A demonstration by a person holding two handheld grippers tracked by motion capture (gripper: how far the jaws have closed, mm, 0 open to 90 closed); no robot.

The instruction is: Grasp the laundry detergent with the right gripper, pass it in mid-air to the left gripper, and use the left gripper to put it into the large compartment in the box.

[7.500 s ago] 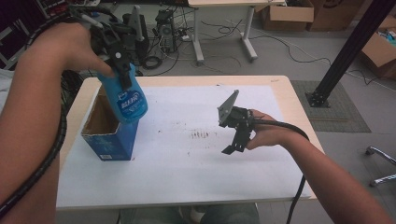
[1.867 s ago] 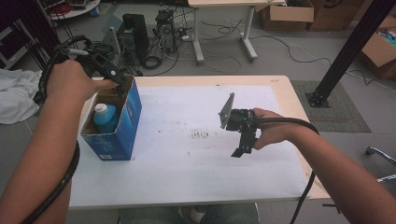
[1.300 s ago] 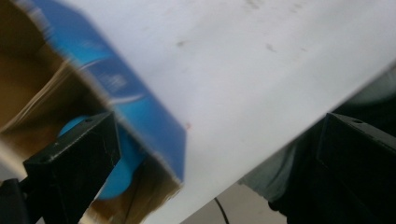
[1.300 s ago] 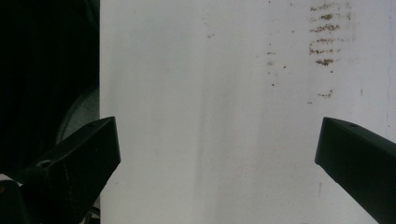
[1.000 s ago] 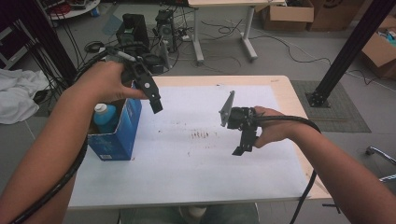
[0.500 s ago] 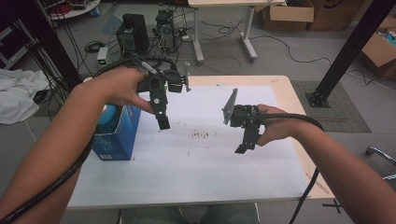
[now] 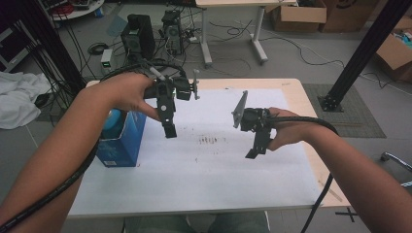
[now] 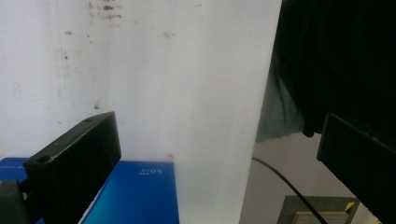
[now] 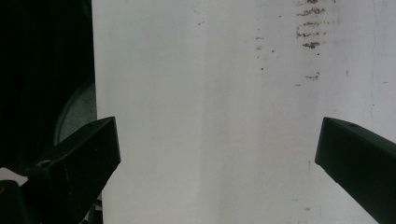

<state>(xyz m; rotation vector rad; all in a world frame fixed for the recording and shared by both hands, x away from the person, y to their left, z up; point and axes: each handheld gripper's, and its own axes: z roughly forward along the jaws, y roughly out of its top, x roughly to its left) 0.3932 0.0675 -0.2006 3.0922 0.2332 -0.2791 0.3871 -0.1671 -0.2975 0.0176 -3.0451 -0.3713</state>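
Note:
A blue cardboard box stands open at the table's left side, and a blue bottle sits upright inside it. My left gripper hangs over the white mat just right of the box, jaws pointing down, open and empty. In the left gripper view the gripper has its jaws wide apart above the mat, with the box's blue top at the bottom. My right gripper is held above the mat's right half. It is open too, with nothing between its jaws.
The white mat covers most of the wooden table and carries brown smudges at its middle. Computer towers and cables lie on the floor behind. A black post stands at the right, and white cloth lies at the far left.
My left gripper set the blue bottle into the box, let go, and moved right over the mat. The right gripper has stayed almost still.

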